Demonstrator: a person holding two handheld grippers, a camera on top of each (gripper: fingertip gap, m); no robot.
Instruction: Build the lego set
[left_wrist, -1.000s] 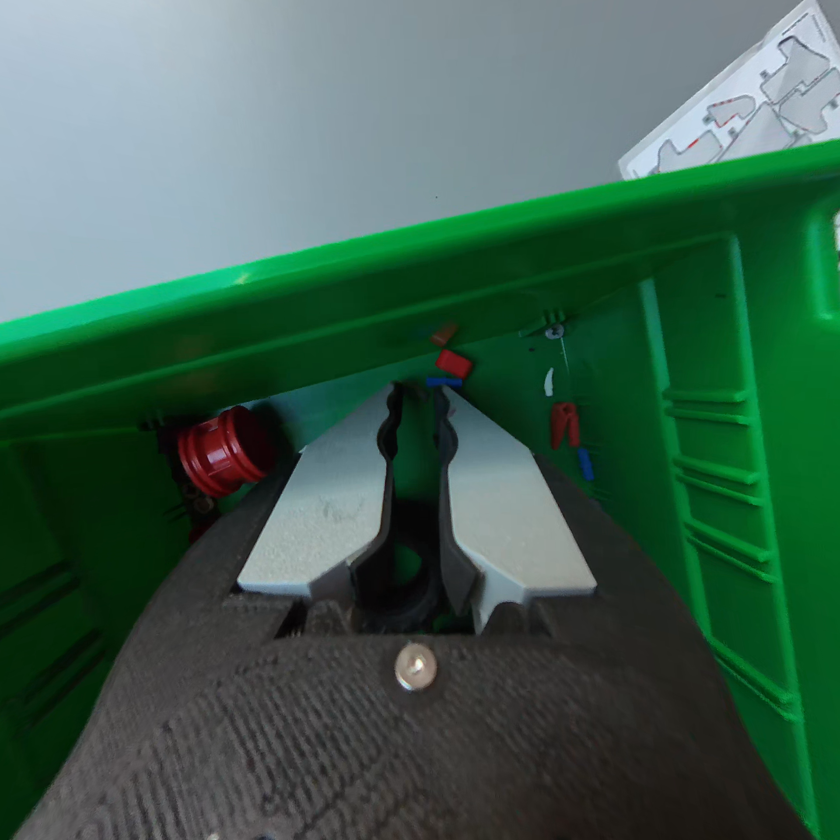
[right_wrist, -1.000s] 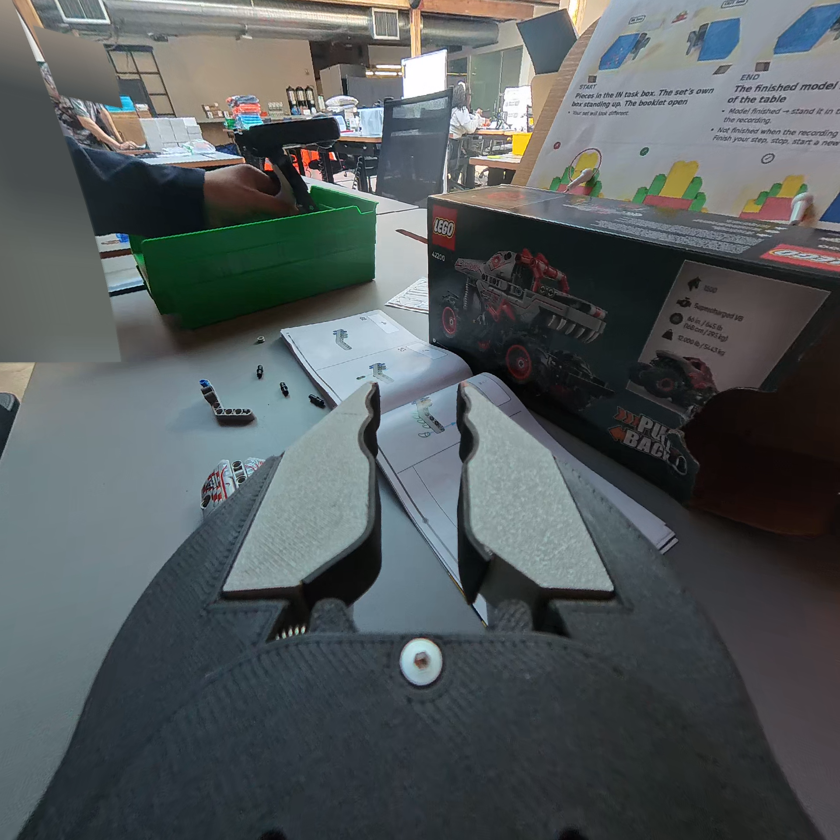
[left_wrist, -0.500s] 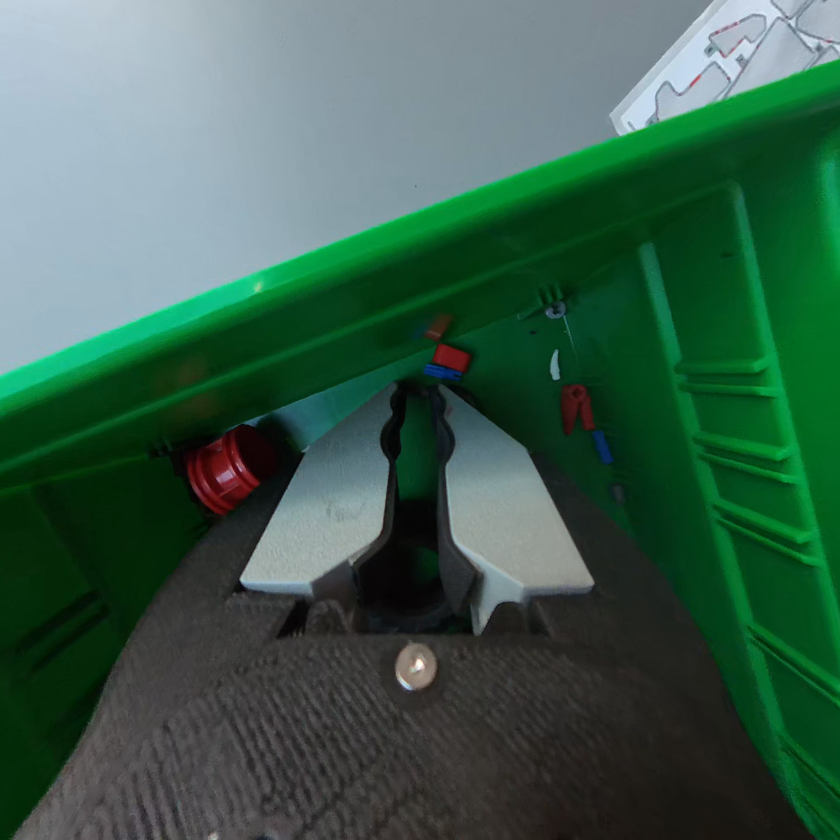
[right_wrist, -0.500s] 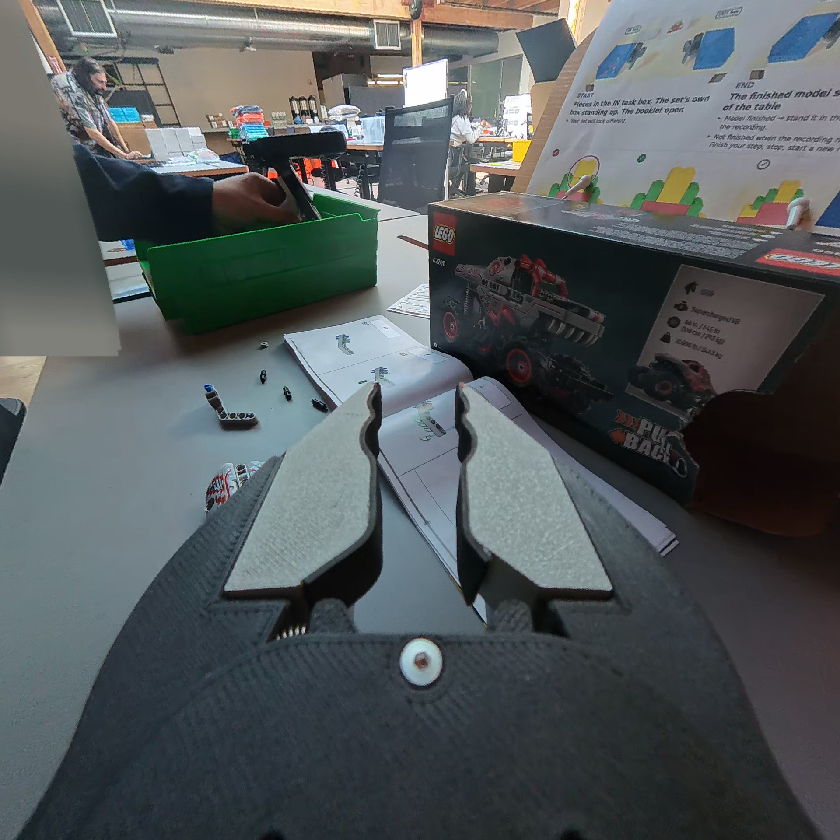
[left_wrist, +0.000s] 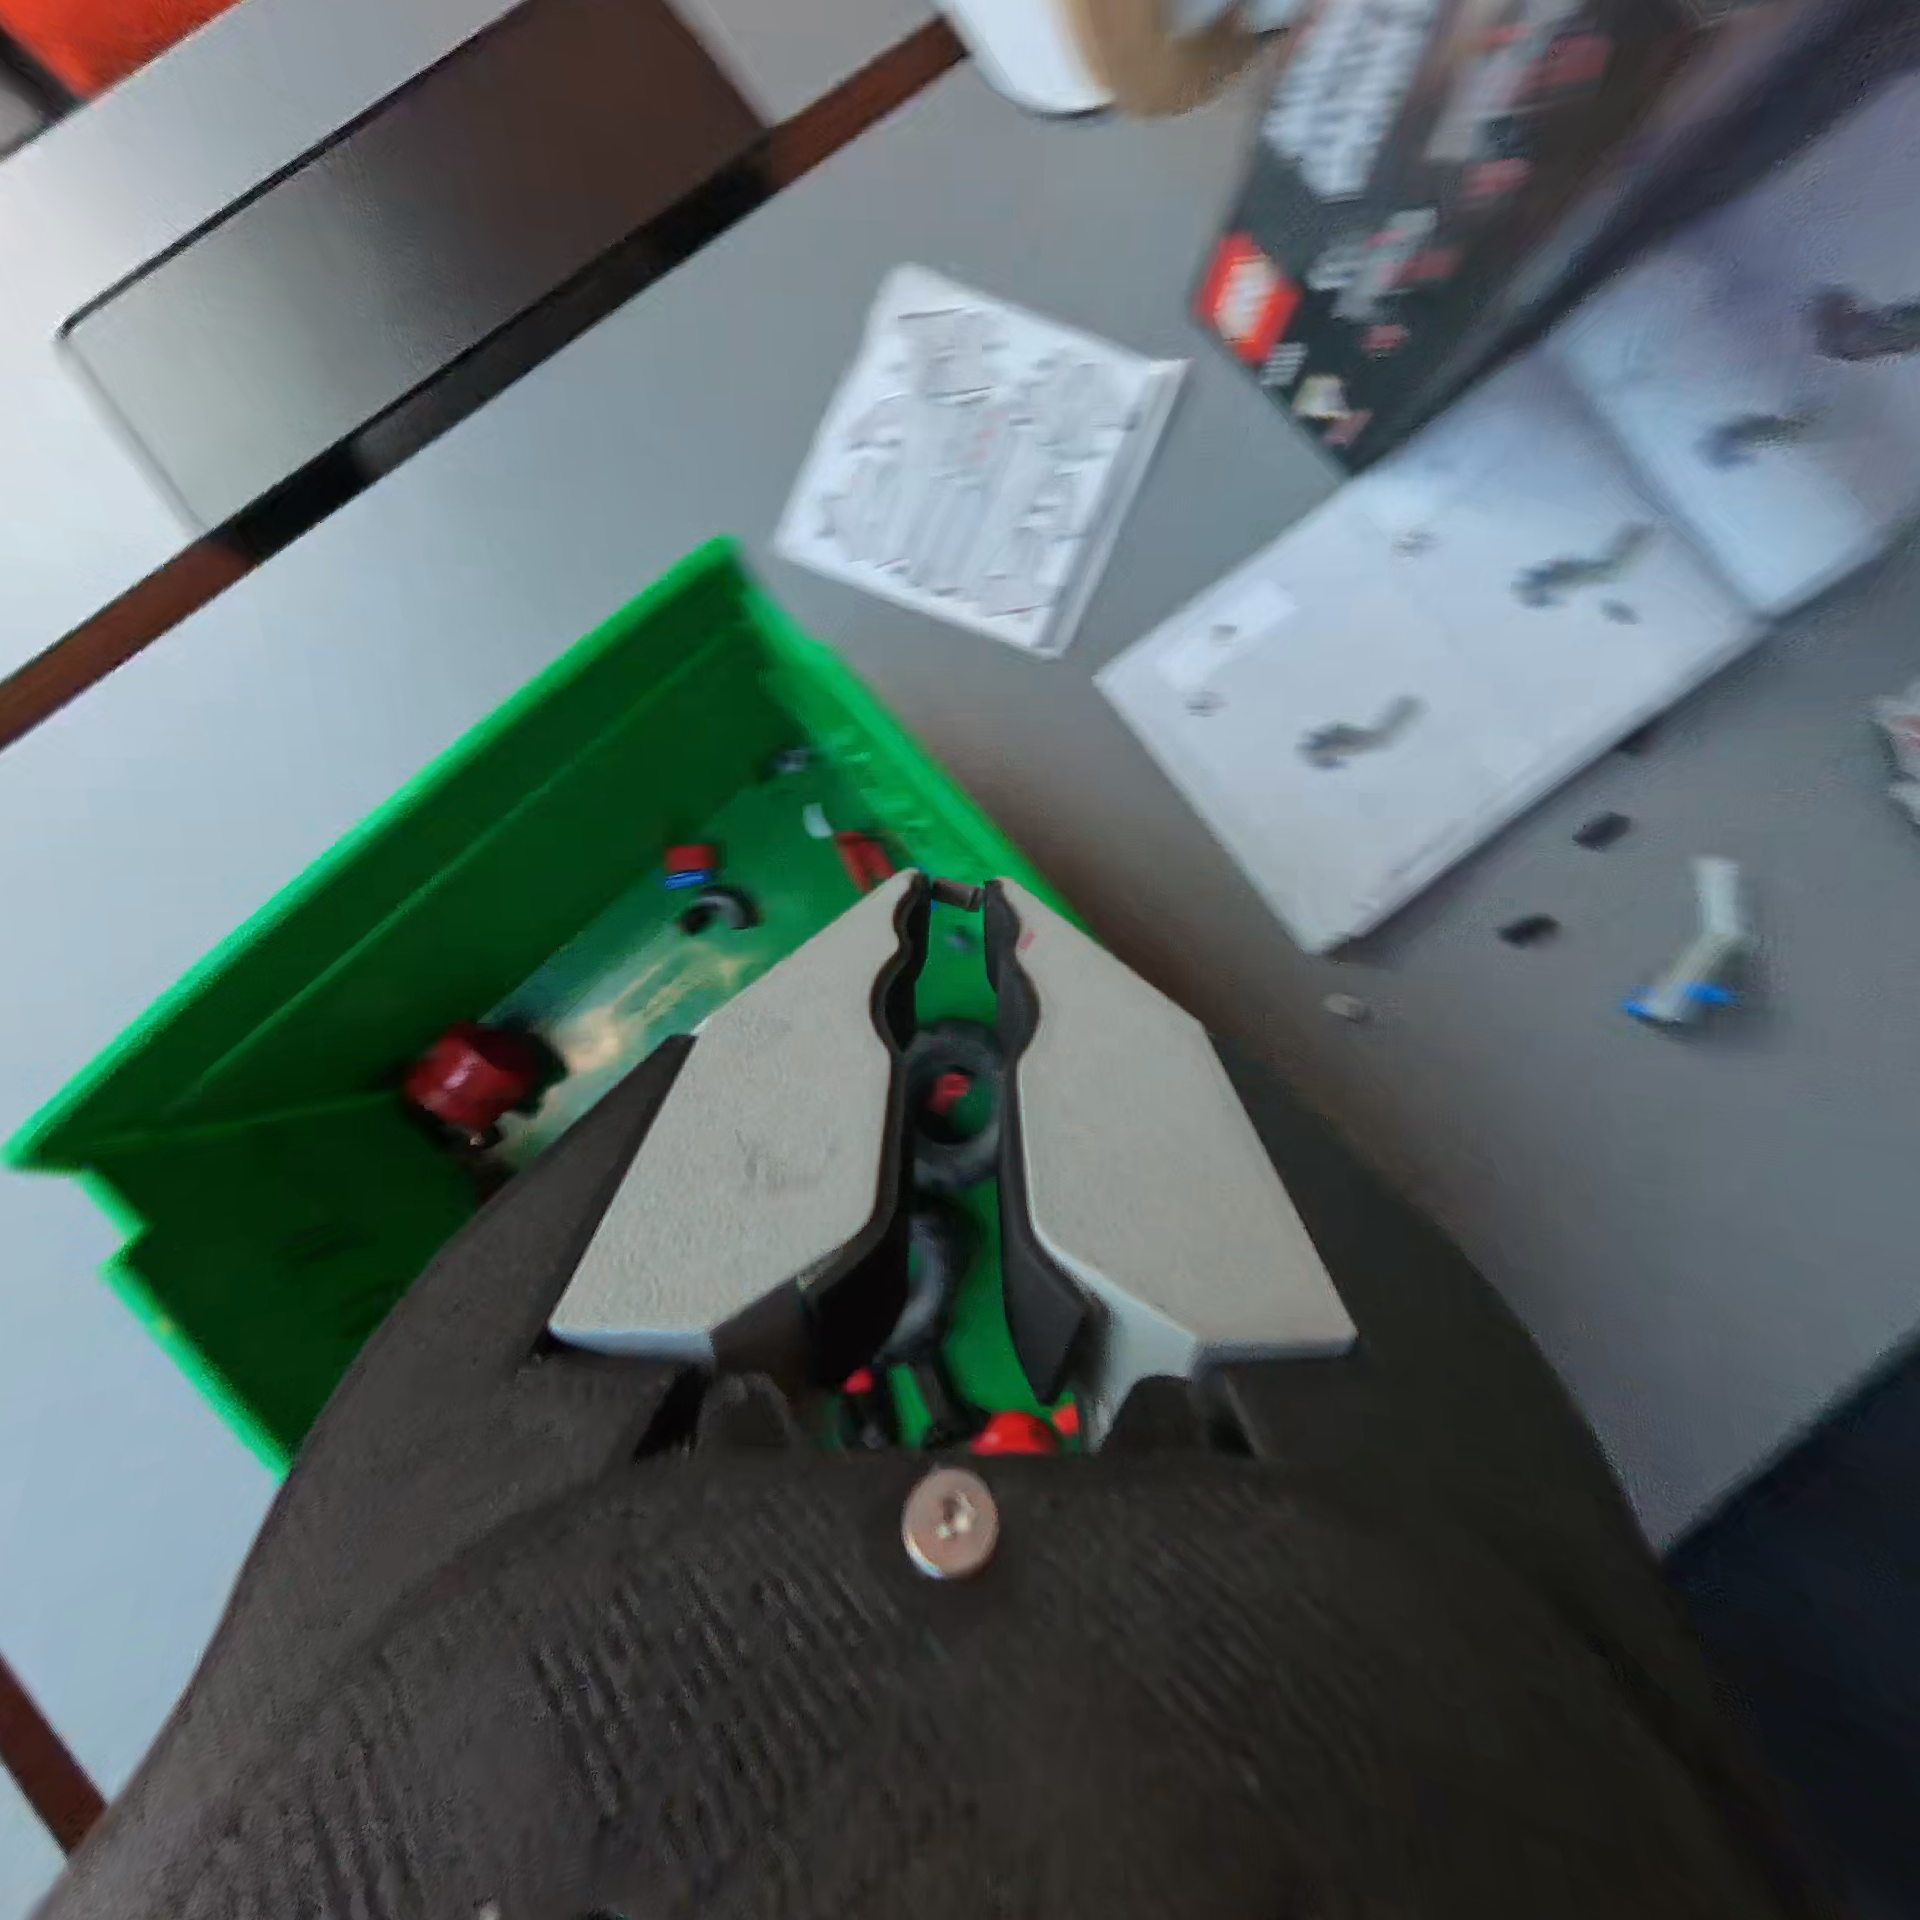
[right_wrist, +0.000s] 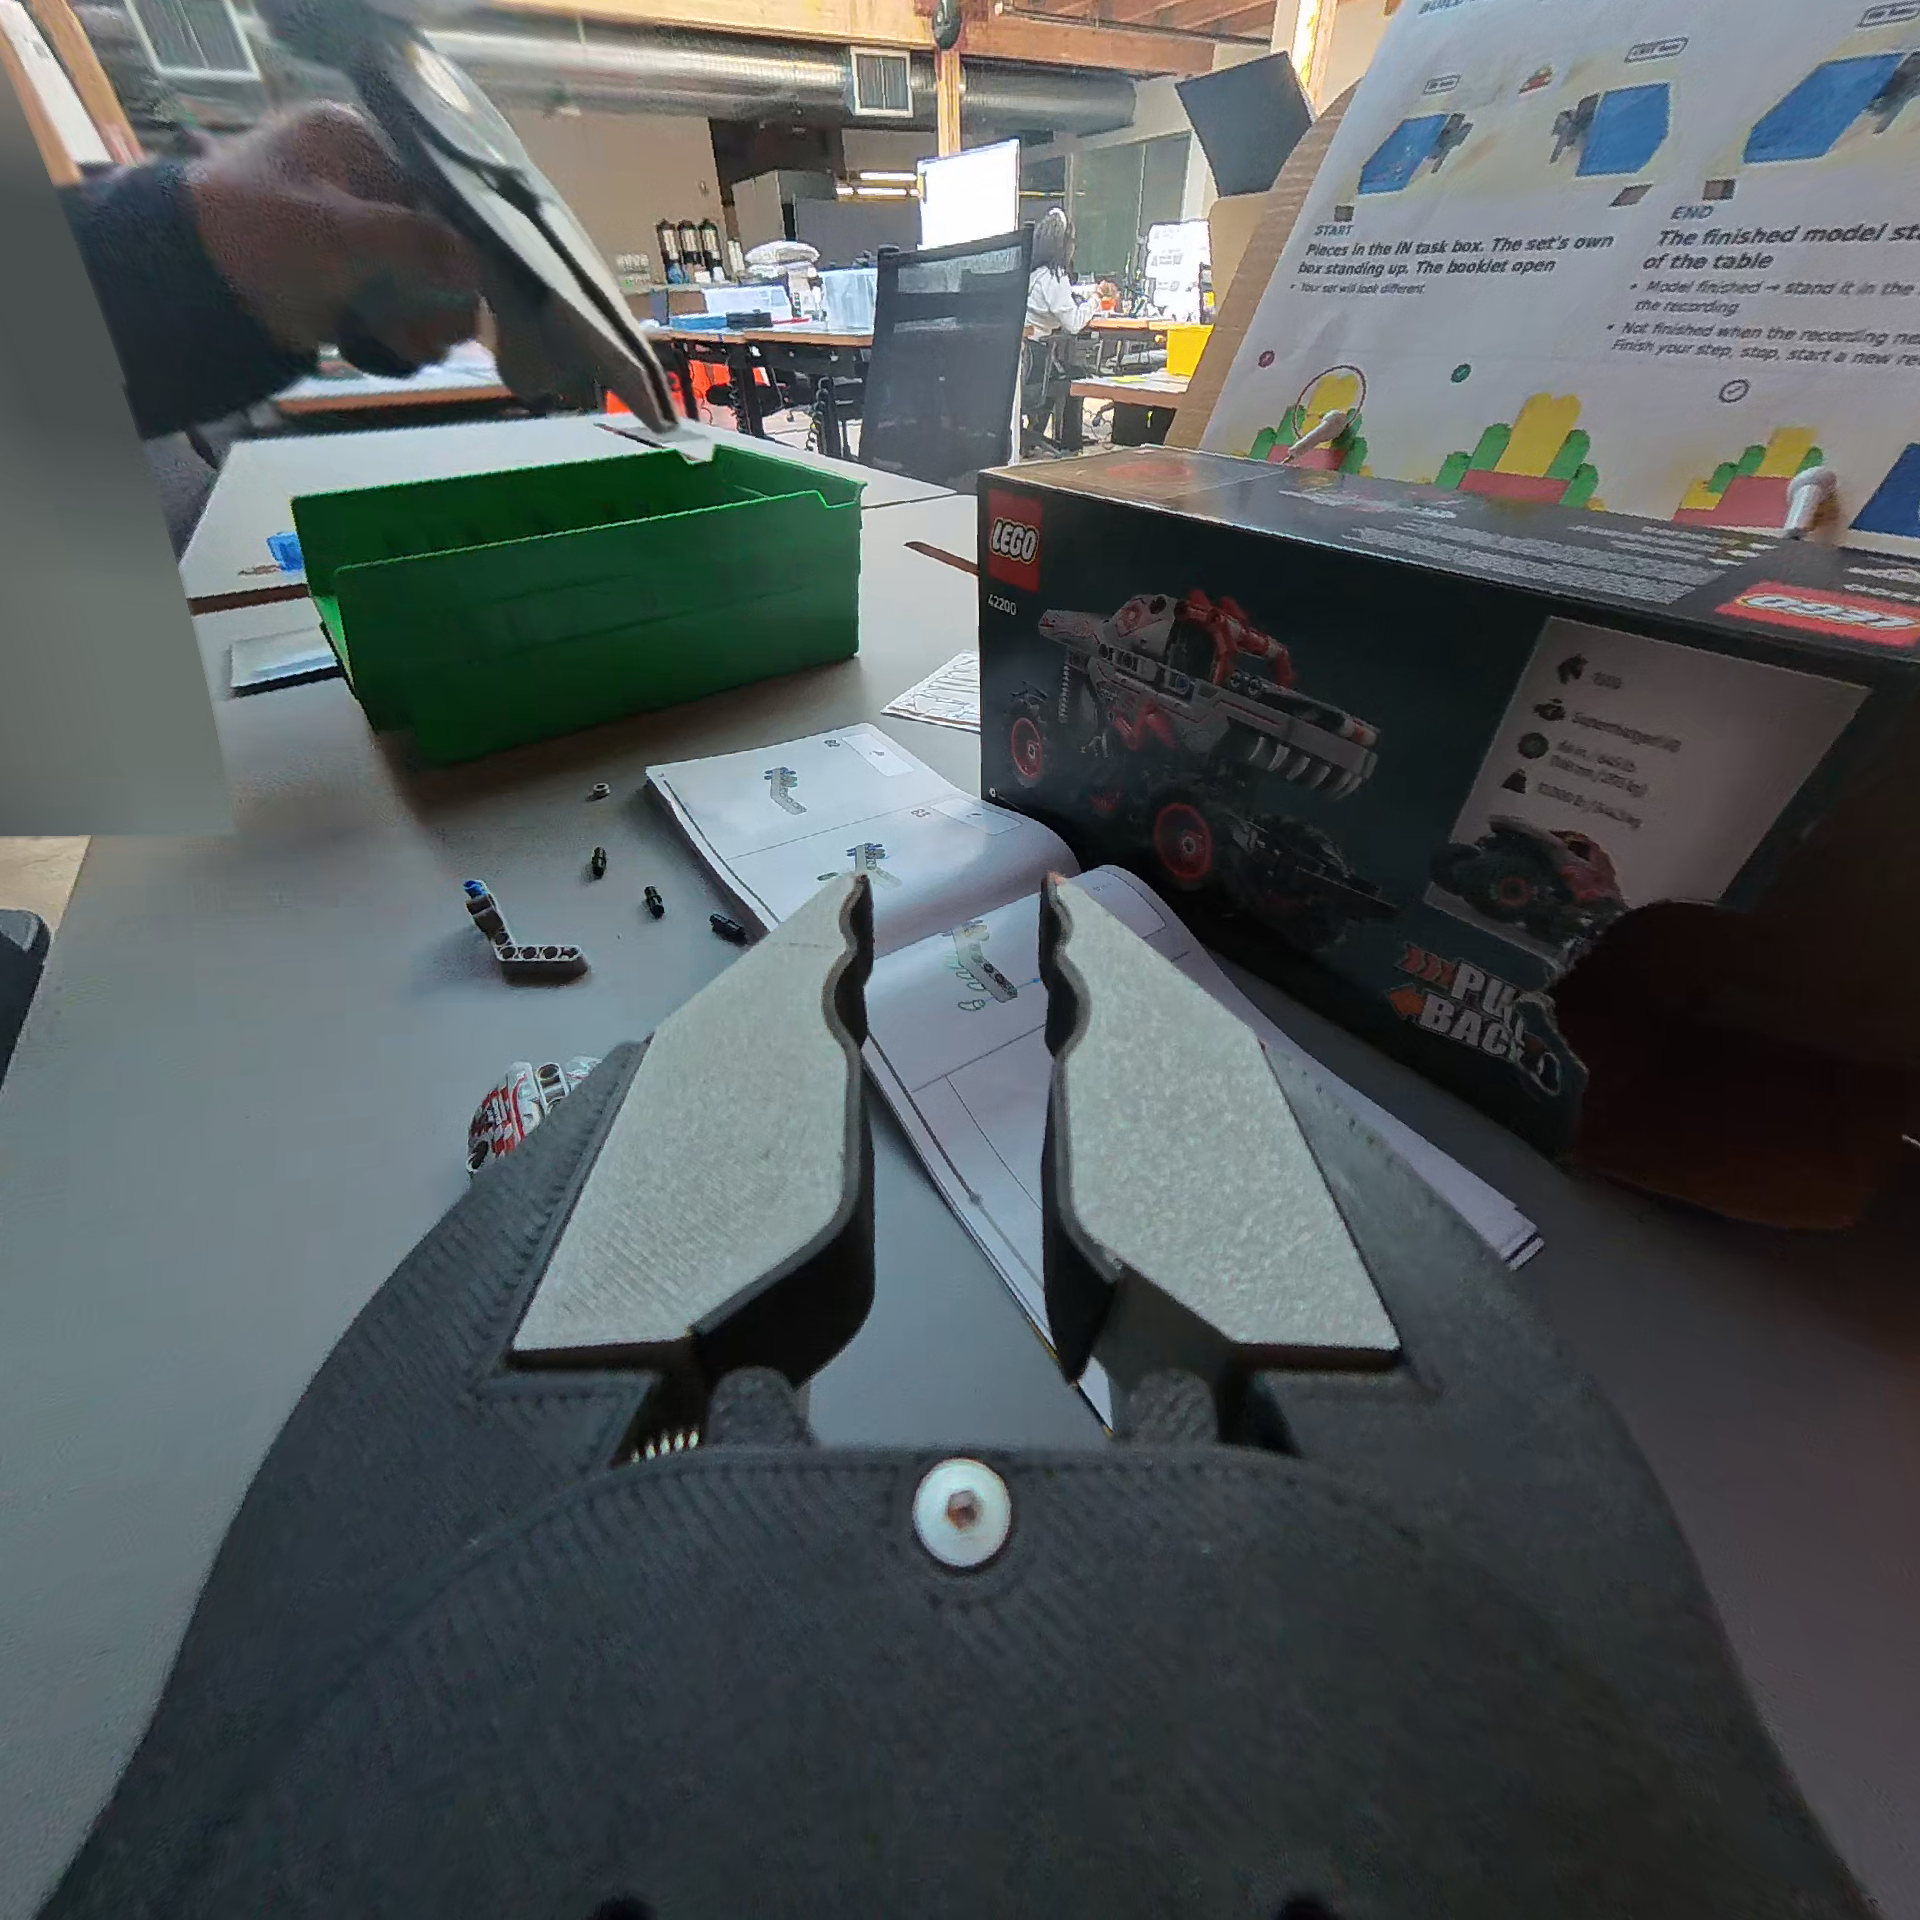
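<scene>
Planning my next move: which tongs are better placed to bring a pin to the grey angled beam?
Left. The left tongs pinch a small dark piece above the green bin, while the right tongs hang open and empty over the booklet.

Print on set box right of right gripper, poster behind it, booklet ahead.

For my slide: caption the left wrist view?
Left gripper pinching a small dark peg above the green bin of parts.
</scene>
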